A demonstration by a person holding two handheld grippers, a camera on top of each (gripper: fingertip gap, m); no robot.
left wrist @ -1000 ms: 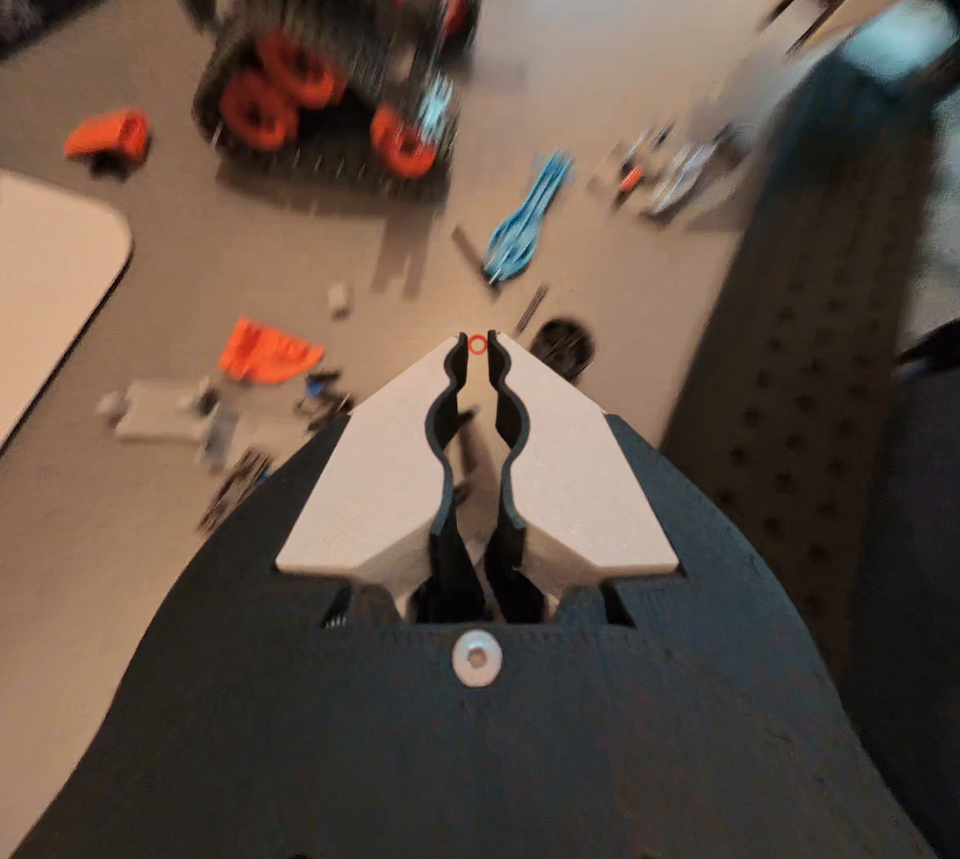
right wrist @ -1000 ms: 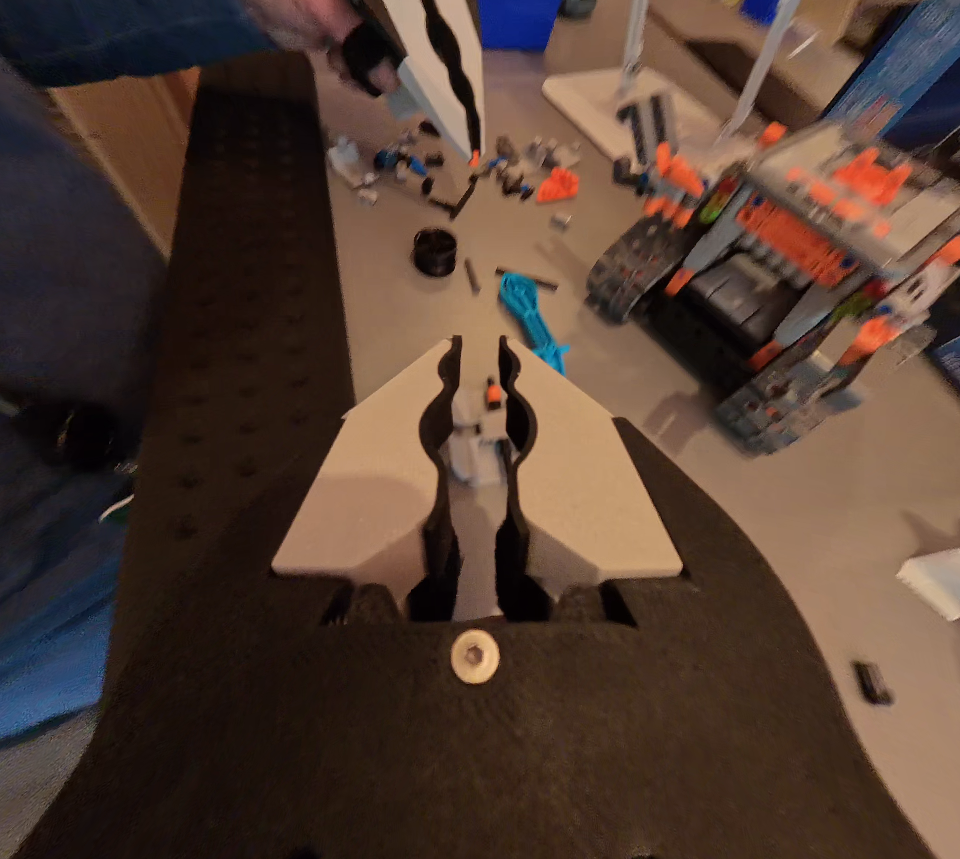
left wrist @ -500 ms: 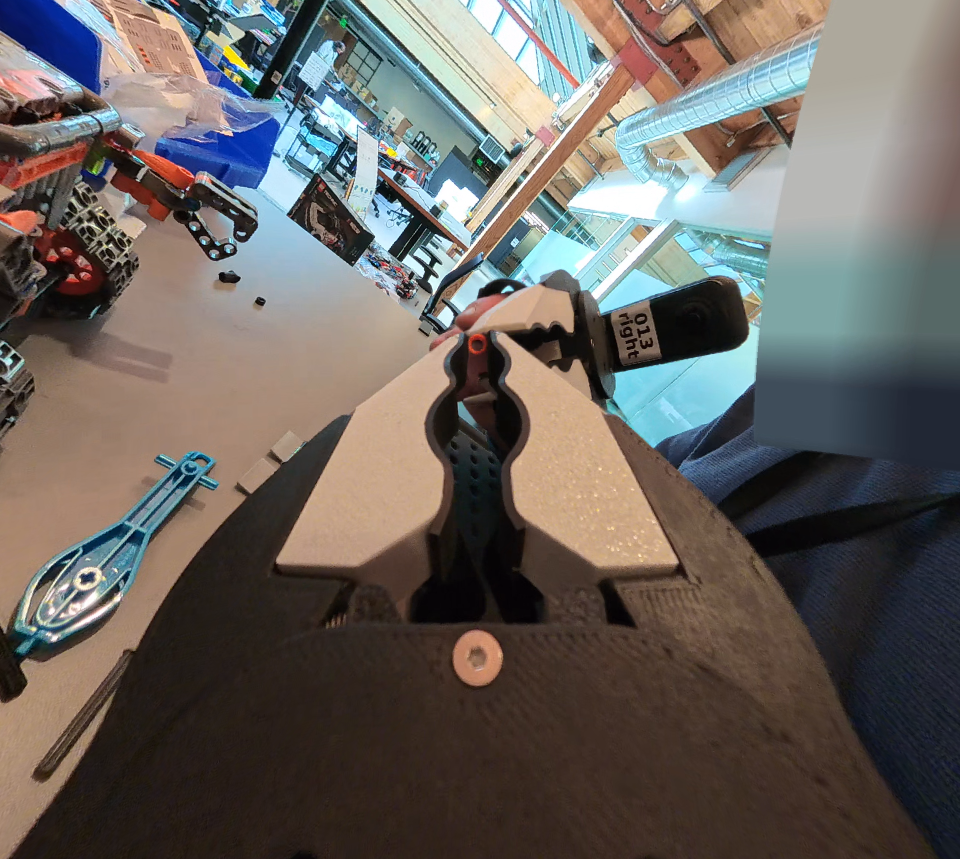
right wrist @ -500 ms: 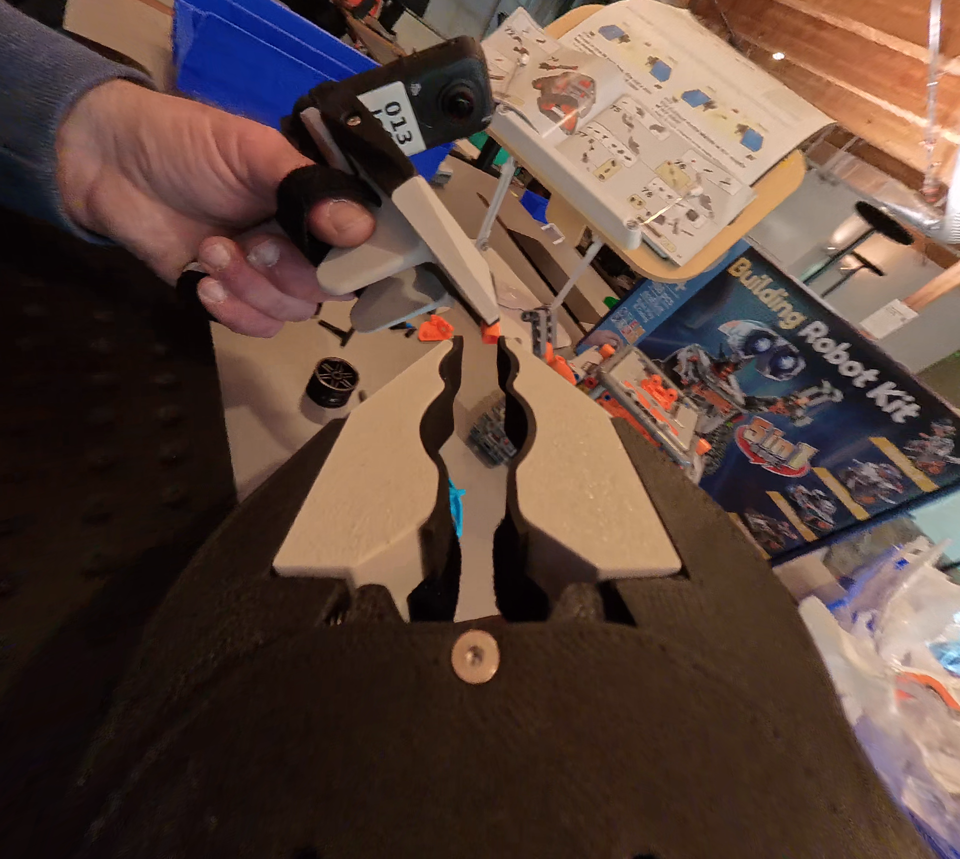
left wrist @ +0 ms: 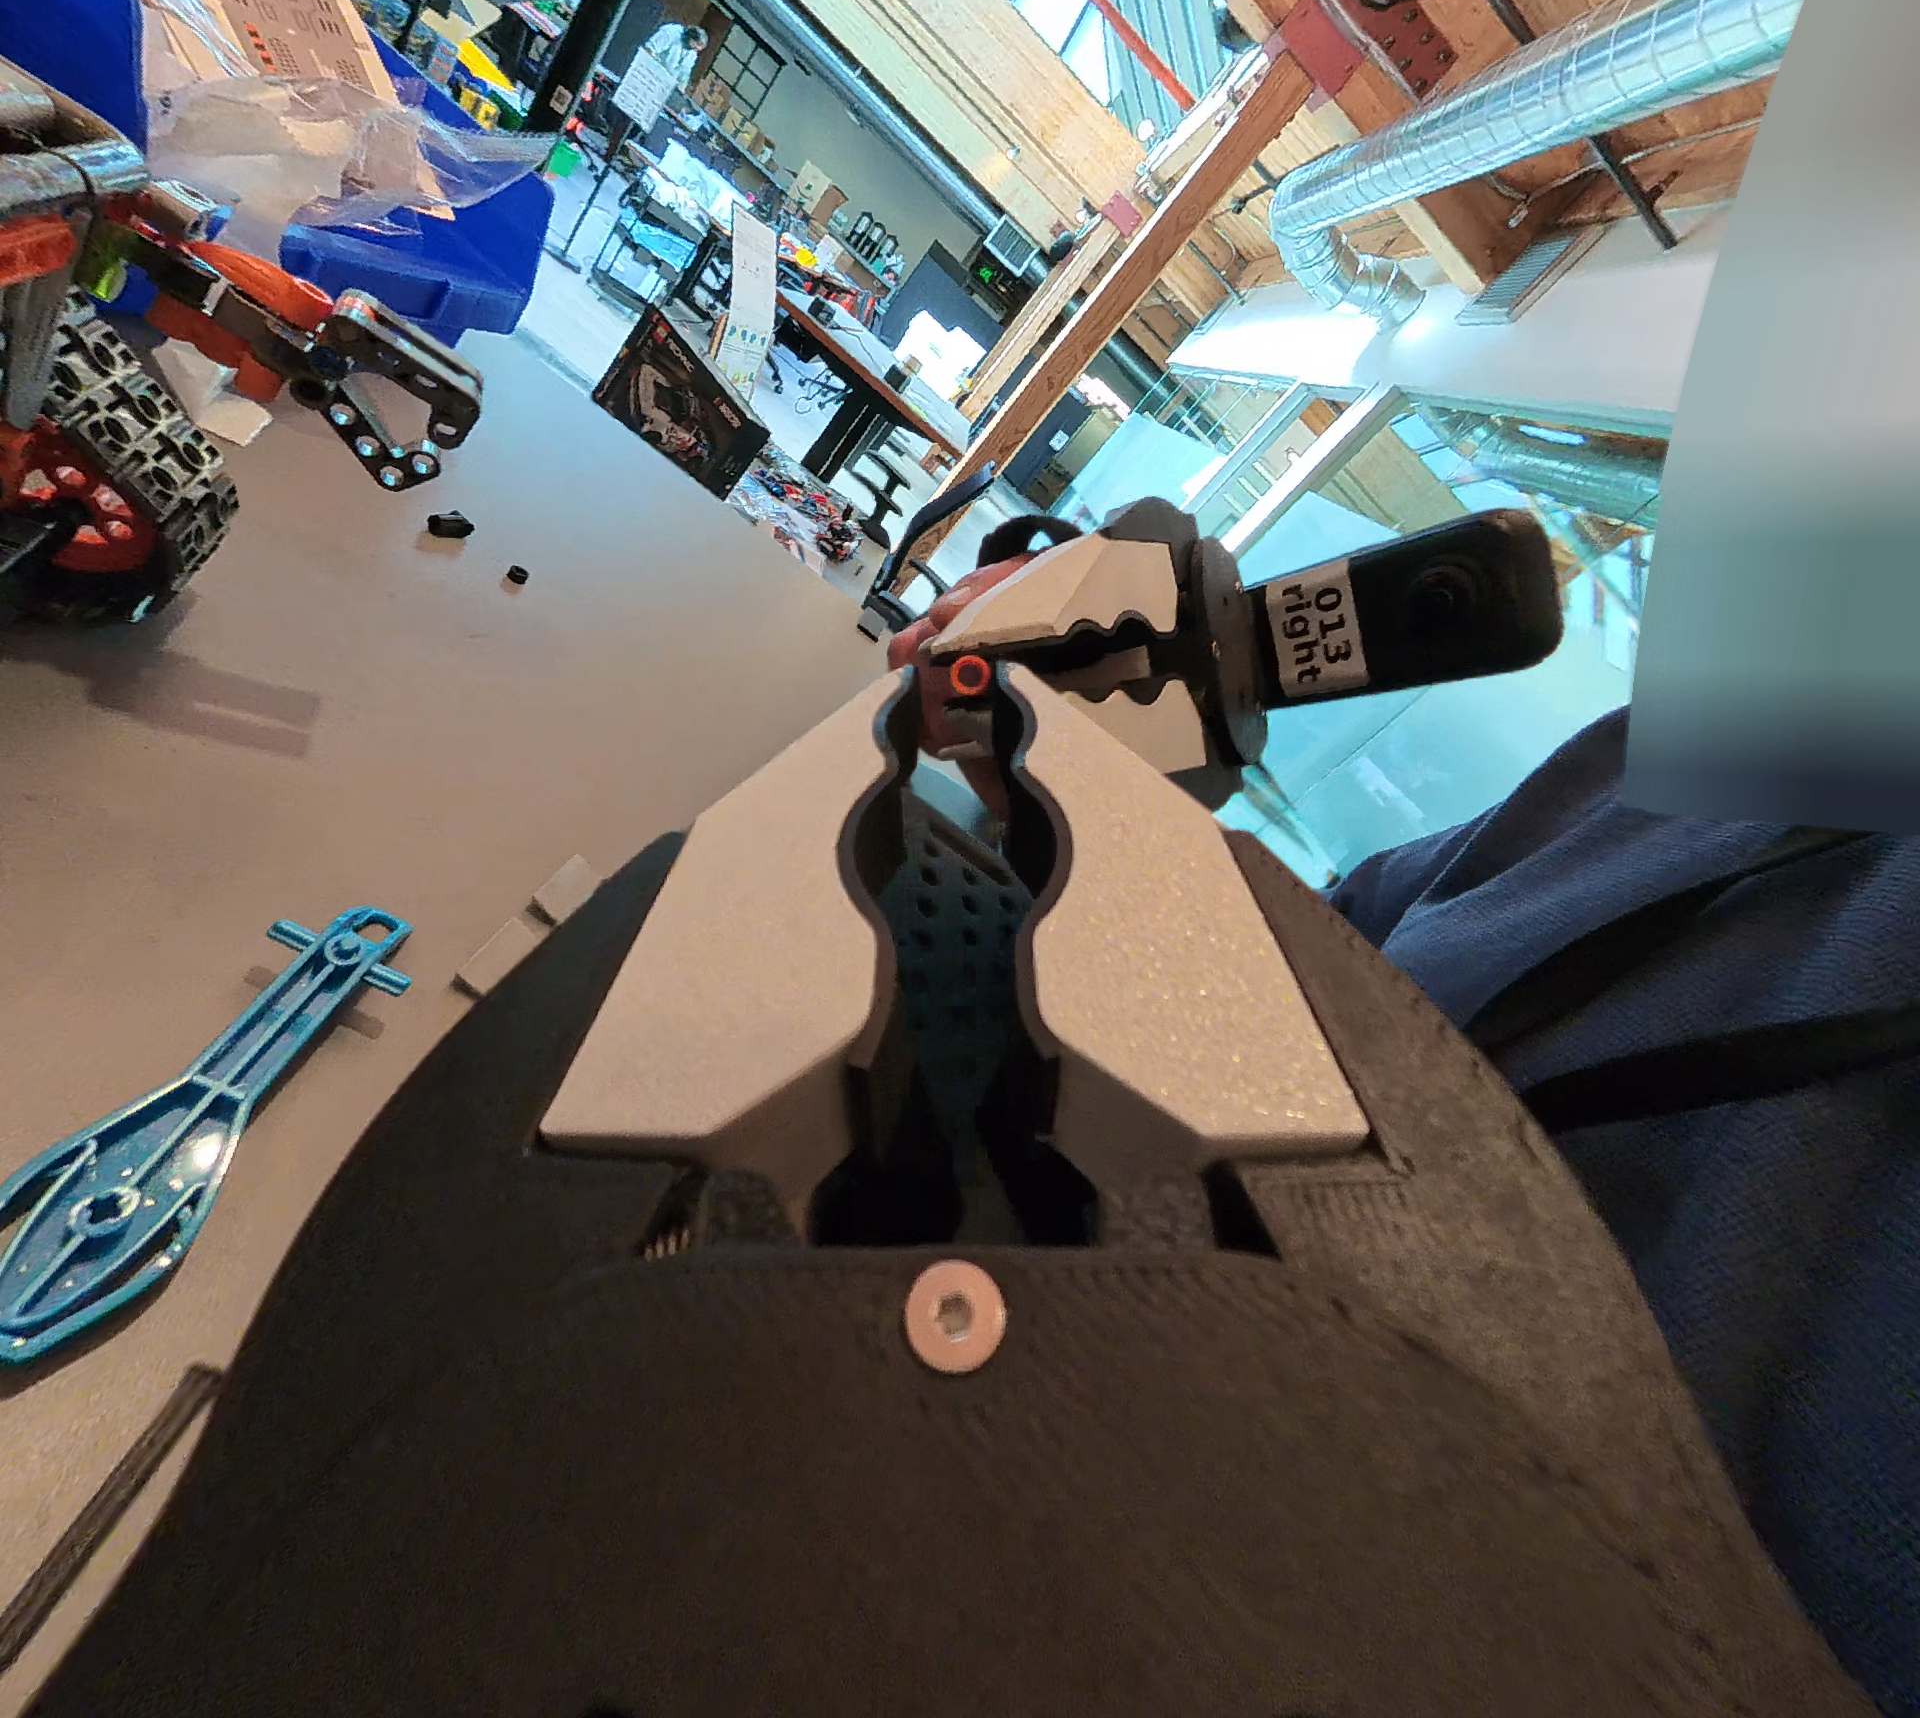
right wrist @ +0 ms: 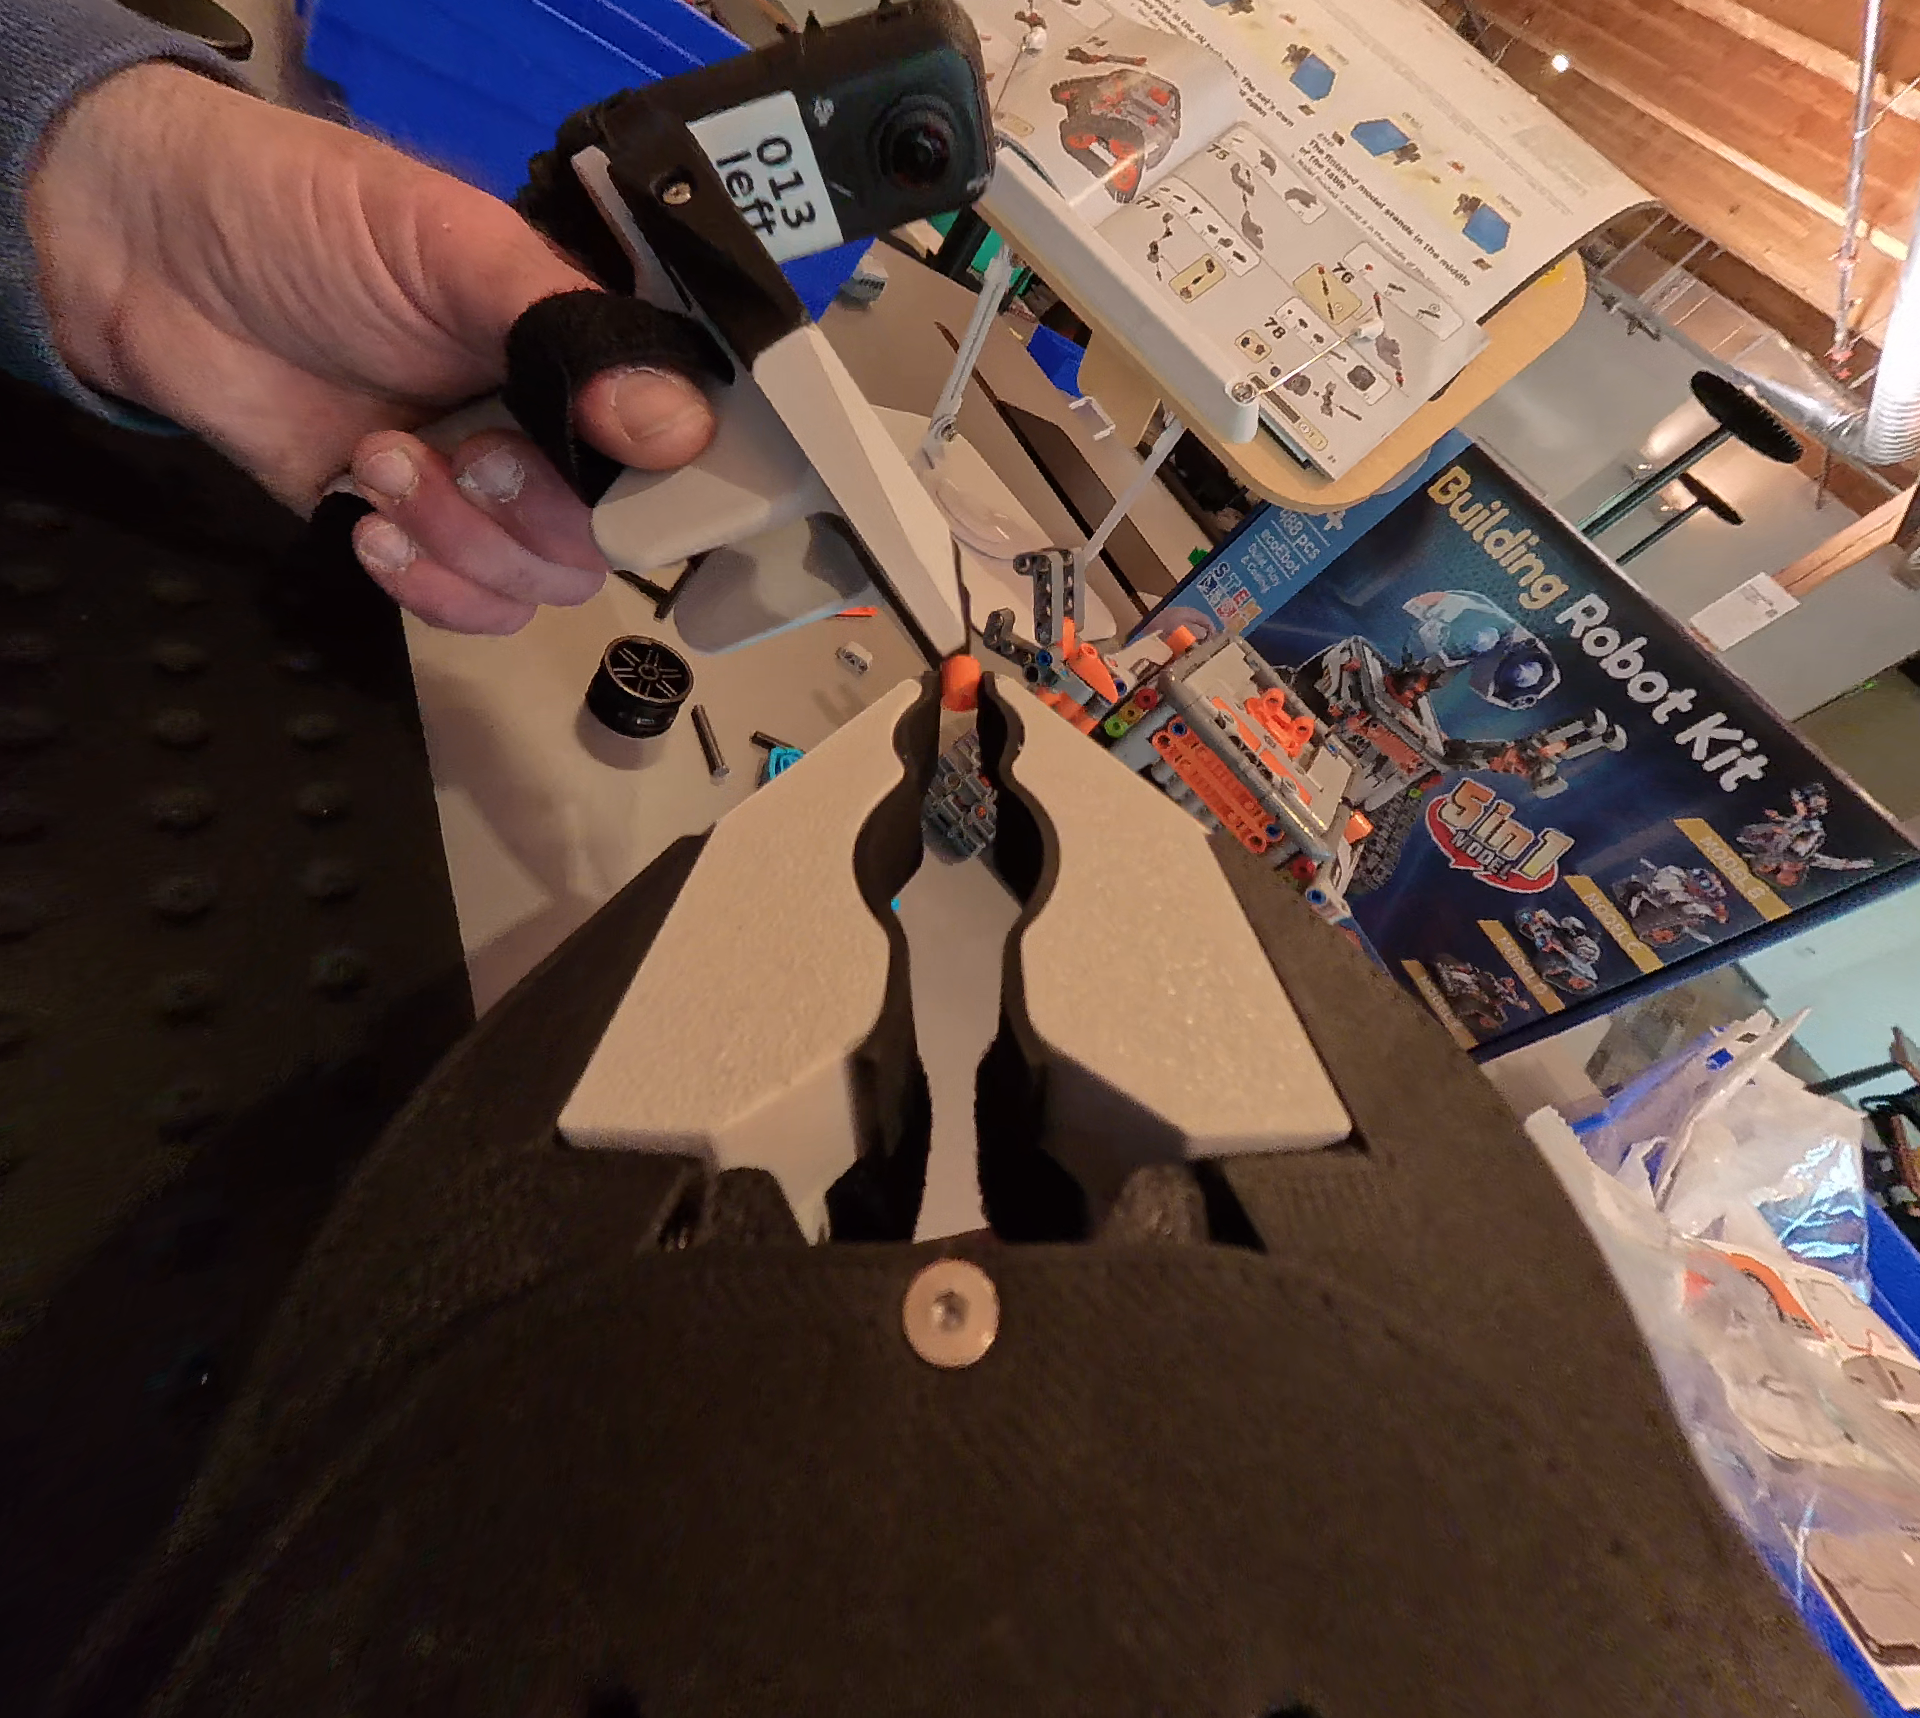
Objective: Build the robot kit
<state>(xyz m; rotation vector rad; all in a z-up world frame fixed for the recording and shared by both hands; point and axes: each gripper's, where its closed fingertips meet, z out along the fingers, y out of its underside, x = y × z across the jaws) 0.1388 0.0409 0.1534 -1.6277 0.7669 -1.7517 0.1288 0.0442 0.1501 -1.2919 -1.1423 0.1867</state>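
Left wrist view: tilted up over a grey table (left wrist: 520, 733) into a timber-roofed workshop. Left gripper (left wrist: 961, 697) pinching an orange peg (left wrist: 971, 674), meeting the white-labelled right gripper (left wrist: 938, 646) at 12 o'clock. Teal tool (left wrist: 156, 1149) lying at 8. Right wrist view: narrowly parted about that peg, grip impossible to tell. Printed kit box (right wrist: 1558, 785) at 3, open manual (right wrist: 1299, 141) at 1. Tips nearer than half a second back.

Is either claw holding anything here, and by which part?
Left claw pinches a small orange peg by its shaft, at the tips; right claw brackets it too, grip unclear.
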